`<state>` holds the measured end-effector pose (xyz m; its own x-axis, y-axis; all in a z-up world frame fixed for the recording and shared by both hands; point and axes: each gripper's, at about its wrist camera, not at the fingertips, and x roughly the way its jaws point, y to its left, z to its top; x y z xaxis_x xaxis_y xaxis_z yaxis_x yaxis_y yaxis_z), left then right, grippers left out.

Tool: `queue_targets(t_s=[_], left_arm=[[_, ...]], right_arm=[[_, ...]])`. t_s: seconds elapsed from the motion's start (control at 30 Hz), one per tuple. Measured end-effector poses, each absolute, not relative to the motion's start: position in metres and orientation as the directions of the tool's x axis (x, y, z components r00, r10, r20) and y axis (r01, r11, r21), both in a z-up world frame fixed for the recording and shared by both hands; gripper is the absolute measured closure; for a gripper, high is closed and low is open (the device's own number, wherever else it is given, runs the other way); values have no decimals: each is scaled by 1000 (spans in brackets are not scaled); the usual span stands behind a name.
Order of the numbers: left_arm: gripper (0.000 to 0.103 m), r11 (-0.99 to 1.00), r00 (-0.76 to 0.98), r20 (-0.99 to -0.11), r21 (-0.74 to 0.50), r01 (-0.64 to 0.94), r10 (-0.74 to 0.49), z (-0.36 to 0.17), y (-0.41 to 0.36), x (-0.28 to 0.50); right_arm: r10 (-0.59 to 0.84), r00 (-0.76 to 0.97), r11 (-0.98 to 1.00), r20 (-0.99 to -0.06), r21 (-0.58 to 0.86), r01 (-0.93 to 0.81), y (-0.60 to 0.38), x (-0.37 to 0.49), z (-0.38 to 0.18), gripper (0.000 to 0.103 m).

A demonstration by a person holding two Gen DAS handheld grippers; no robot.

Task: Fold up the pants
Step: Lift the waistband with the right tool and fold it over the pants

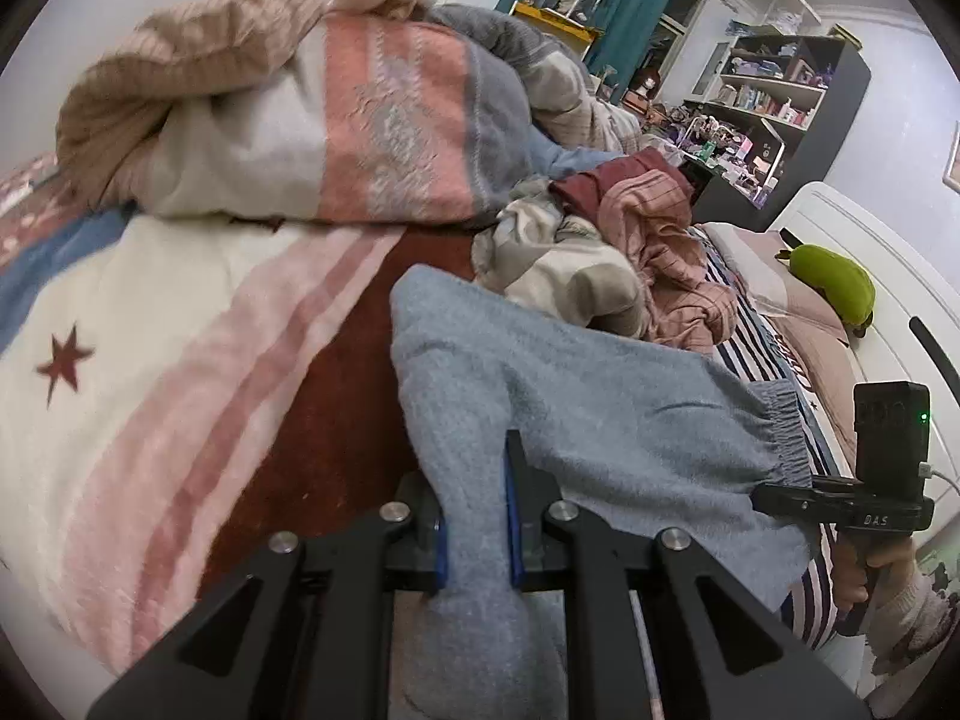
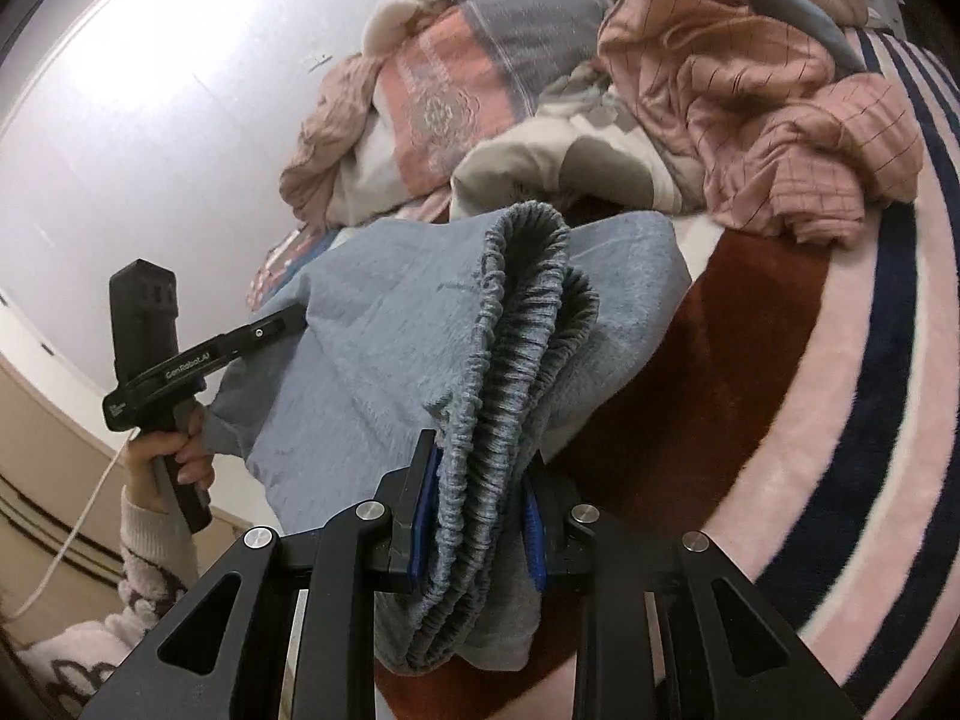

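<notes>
Grey-blue pants [image 1: 576,396], held above a bed covered by a striped star-print blanket [image 1: 150,324]. The left gripper [image 1: 477,516] was clamped on a plain fabric edge; the right gripper [image 2: 477,516] was clamped on the gathered elastic waistband [image 2: 516,312]. The garment hung stretched between both. A heap of crumpled bedding [image 1: 336,120] lay behind it.

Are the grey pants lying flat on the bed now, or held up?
Held up: the left claw and right claw pinch the pants above the blanket.
</notes>
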<state>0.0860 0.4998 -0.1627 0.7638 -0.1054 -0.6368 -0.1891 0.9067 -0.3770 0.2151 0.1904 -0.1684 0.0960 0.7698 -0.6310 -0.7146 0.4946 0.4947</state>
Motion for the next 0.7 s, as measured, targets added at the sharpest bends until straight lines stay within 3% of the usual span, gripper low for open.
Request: queue_targets(t_s=[0.17, 0.3, 0.4, 0.53, 0.7], left_arm=[[92, 906, 766, -633, -383, -181, -115, -166, 503, 83], [92, 923, 761, -647, -323, -208, -54, -160, 502, 84], [91, 914, 746, -663, -338, -224, -63, -165, 506, 87], [82, 913, 725, -689, -303, -272, -12, -170, 504, 88], [75, 900, 714, -697, -273, -341, 59, -166, 501, 83]], right_arm=[[783, 74, 487, -618, 534, -691, 187, 218, -173, 84], [805, 59, 457, -590, 552, -697, 195, 216, -164, 84], [783, 73, 474, -618, 516, -714, 199, 213, -169, 84], [775, 62, 492, -629, 538, -684, 191, 218, -181, 74], [742, 123, 518, -659, 447, -730, 184, 209, -176, 66]])
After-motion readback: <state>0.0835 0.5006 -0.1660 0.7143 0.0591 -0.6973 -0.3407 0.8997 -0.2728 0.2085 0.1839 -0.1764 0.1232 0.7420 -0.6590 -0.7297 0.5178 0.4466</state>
